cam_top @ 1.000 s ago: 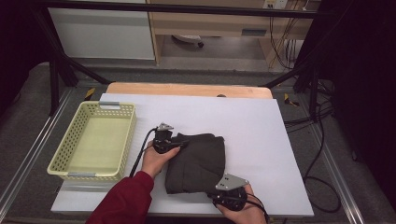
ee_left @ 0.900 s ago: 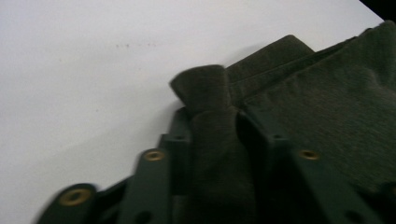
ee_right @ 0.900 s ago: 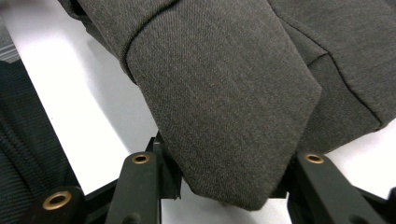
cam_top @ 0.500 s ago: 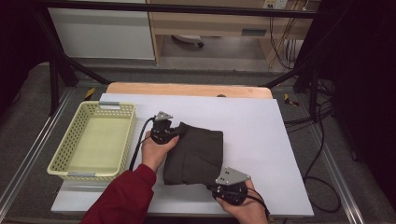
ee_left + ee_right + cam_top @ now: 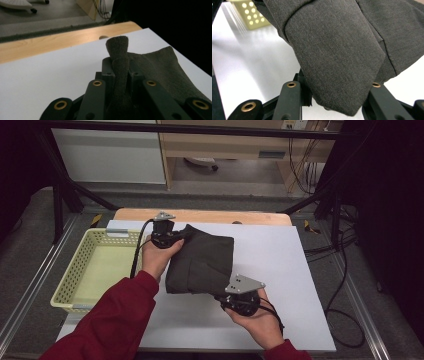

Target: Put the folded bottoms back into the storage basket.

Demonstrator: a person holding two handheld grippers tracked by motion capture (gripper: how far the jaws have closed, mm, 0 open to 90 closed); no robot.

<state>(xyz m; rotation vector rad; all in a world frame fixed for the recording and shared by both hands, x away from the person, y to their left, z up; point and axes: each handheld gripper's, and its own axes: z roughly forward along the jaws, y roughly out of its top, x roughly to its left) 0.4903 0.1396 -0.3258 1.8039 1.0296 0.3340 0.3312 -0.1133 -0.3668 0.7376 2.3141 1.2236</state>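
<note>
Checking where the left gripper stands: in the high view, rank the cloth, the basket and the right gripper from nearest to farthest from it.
1. Cloth: clamped in the left gripper.
2. Basket: just left of it.
3. Right gripper: at the cloth's near right corner.

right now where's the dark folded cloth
In the high view the dark folded cloth is mid-table on the white sheet, right of the yellow basket, gripped between left gripper and right gripper.
</note>
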